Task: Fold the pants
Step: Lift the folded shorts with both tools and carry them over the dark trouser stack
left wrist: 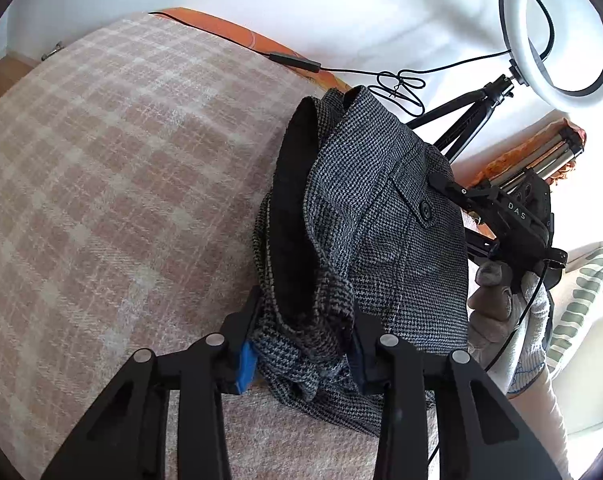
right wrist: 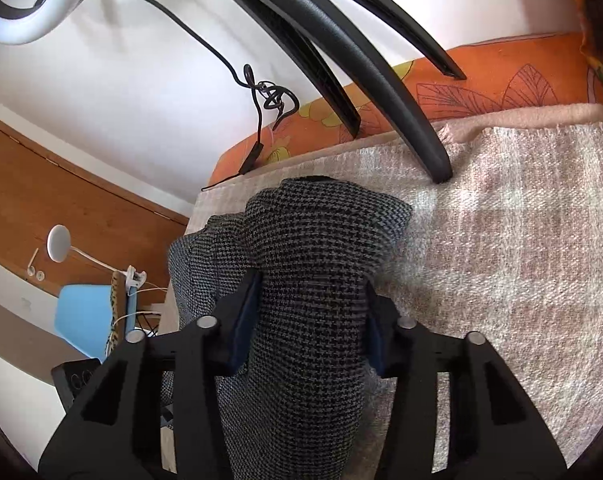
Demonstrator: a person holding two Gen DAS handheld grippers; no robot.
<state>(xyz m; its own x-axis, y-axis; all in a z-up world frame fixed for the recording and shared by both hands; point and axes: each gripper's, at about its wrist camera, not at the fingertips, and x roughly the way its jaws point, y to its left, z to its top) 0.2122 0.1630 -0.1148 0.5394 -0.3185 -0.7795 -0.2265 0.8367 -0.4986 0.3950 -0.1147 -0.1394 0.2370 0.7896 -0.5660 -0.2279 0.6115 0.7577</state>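
Both grippers, left (left wrist: 303, 344) and right (right wrist: 311, 320), clamp the pants (left wrist: 385, 216); keep the held edges level, lower evenly onto the bed (left wrist: 101, 184).

Pants (left wrist: 381, 208): grey-black houndstooth weave, black lining at waistband, black button on pocket flap. Blanket (left wrist: 113, 184): pink-beige with cream plaid check. Cushion (right wrist: 501, 80): orange, yellow flowers, dark leaf outlines. Left gripper (left wrist: 301, 344): black, blue pads. Ring light (left wrist: 557, 32): white, black rim. Glove (left wrist: 513, 320): grey-white. Door (right wrist: 61, 208): brown wood.
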